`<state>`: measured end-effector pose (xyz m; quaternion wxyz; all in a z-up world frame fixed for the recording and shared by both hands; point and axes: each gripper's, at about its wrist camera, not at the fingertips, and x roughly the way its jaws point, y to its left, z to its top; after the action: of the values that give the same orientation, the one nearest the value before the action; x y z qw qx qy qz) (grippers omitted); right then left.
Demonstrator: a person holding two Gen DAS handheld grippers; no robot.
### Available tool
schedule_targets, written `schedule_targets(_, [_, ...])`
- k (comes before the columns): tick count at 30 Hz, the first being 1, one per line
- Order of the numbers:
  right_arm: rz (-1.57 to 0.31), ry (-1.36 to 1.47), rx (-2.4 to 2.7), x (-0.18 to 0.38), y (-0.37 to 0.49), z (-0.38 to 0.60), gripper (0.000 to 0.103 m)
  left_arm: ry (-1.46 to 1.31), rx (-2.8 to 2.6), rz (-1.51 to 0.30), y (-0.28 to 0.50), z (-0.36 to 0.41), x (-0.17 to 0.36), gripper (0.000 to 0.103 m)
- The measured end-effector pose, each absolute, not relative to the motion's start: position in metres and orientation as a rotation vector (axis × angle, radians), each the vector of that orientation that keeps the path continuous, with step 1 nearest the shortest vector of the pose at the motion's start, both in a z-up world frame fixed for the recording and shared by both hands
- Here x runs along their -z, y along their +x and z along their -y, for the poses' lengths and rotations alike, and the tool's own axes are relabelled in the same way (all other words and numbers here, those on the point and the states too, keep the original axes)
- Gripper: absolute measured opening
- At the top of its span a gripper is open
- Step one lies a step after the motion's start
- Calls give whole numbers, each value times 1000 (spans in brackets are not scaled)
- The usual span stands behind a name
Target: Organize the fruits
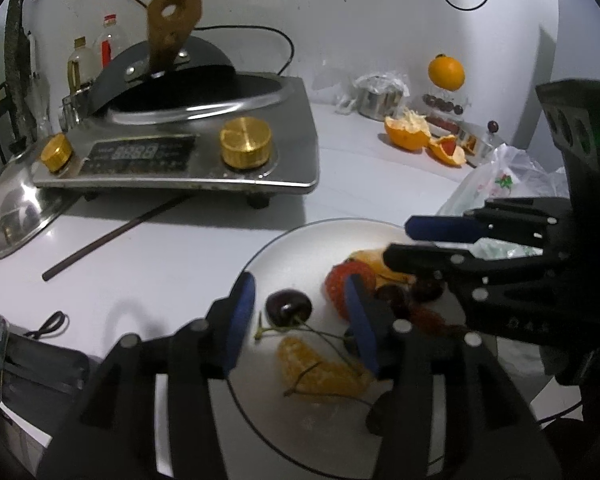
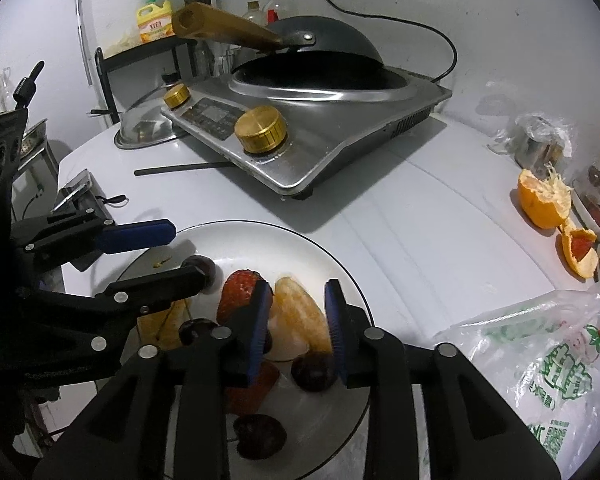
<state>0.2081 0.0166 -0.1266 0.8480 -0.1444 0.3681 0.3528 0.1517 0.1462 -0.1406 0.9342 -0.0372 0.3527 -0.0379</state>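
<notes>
A white plate [image 1: 300, 248] [image 2: 260, 236] holds fruit: a strawberry [image 1: 346, 280] [image 2: 238, 292], orange segments [image 1: 320, 368] [image 2: 300, 316] and dark cherries [image 1: 289, 306] [image 2: 314, 372]. My left gripper [image 1: 300, 320] is open over the plate, its fingers either side of a stemmed cherry. My right gripper [image 2: 298, 328] is open, its blue pads either side of an orange segment, not touching it. Each gripper shows in the other's view, the right [image 1: 420, 244] and the left [image 2: 168, 252].
An induction cooker [image 1: 180, 152] [image 2: 308, 128] with a wok stands behind the plate. A dark chopstick [image 1: 112, 236] [image 2: 184, 168] lies in front of it. Orange peel [image 1: 410, 132] [image 2: 544, 200], a whole orange [image 1: 446, 72] and a plastic bag [image 2: 540, 360] are at the right.
</notes>
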Motion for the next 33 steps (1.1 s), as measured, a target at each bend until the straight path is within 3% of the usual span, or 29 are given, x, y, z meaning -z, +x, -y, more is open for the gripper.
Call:
schedule_targets(14, [-730,-294,-725,107,187,0,38,-53,45,-674,130,-137,118,50])
schedule_targets(17, [-719,-292,-721,102,180,5,38,-49,43,-666,124,-134,114,54])
schedule_targets(20, [-710,-288,-717,97,173,11,38,-59,43,-648,116,-131,108,70])
schedule_targets(33, [-666,-269,-684,78,142,47,38,-46,79,-610,84,-101,87,70])
